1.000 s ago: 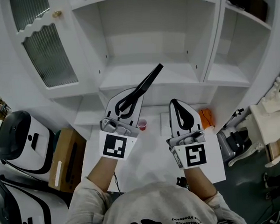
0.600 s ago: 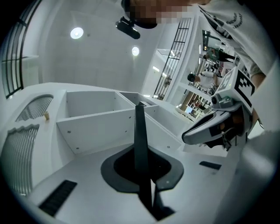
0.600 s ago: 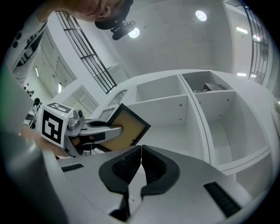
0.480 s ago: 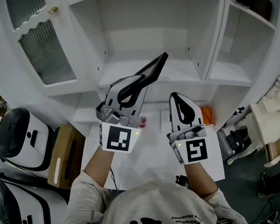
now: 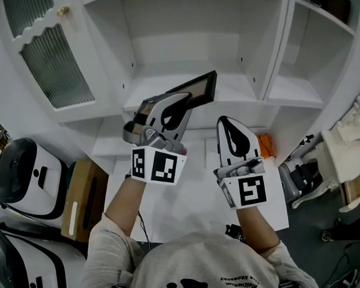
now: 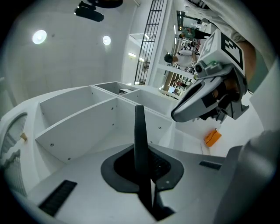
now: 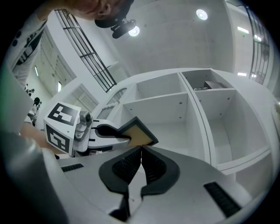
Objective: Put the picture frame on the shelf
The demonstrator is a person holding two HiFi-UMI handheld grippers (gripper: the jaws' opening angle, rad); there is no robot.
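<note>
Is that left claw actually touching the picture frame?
Touching. The left gripper view shows the left gripper with its jaws closed on the thin dark edge of the picture frame, which stands upright between them.

The picture frame [image 7: 139, 133] has a black border and a tan face. The shelf [image 5: 237, 92] is plain white. The left gripper [image 5: 185, 100] and right gripper [image 5: 226, 122] are pale grey with black-lined fingers [image 7: 124, 168]. Each carries a cube with black-and-white square markers. An orange thing [image 5: 265, 149] sits on the white tabletop [image 5: 197, 193].

Reading nothing legible here; shirt [image 5: 193, 272] carries upside-down print, too small for me to make out.
</note>
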